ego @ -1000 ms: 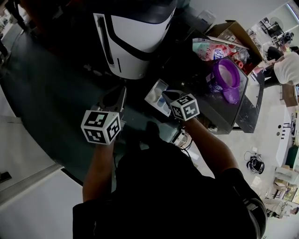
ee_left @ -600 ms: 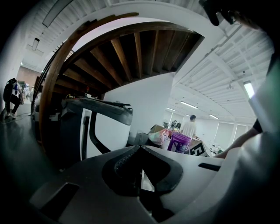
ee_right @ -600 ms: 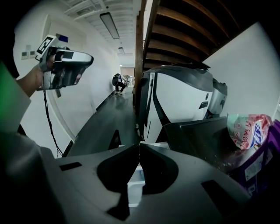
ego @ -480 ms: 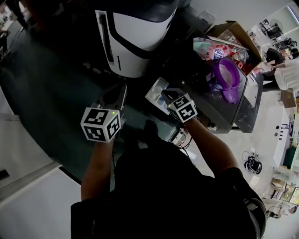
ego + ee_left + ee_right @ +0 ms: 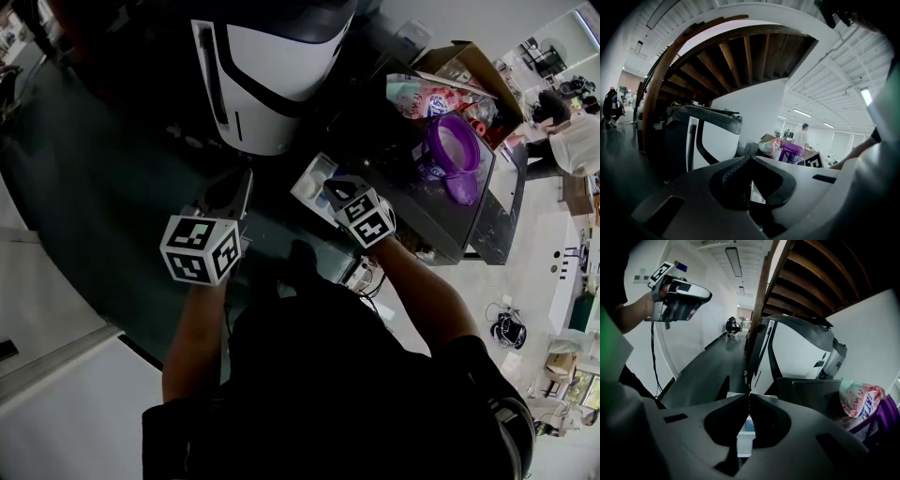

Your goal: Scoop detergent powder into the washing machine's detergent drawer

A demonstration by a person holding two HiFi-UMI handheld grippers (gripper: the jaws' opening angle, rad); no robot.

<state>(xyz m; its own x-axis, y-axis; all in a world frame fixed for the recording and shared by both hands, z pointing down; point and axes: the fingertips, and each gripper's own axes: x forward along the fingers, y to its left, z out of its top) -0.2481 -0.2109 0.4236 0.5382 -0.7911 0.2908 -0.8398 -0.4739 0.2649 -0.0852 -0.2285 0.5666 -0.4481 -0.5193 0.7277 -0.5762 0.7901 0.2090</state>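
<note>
The white and dark washing machine [image 5: 272, 66] stands at the top of the head view. Its detergent drawer [image 5: 312, 180] is pulled out, pale with a blue part inside. My right gripper [image 5: 336, 193] is shut and empty, its tips just over the drawer's near end; the drawer [image 5: 745, 427] shows below the closed jaws. My left gripper [image 5: 234, 192] is shut with nothing in it, to the left of the drawer. A purple tub [image 5: 455, 150] and a detergent bag [image 5: 420, 96] sit on a dark stand at the right. No scoop is visible.
An open cardboard box [image 5: 473, 66] sits behind the bag. A dark cabinet [image 5: 497, 220] stands right of the stand. Cables [image 5: 511, 328] lie on the floor. A person [image 5: 577, 131] stands at the far right. A dark curved floor [image 5: 84, 187] runs left of the machine.
Both grippers stay shut. The right gripper has crept slightly up and left toward the drawer; the left has drifted a little left.
</note>
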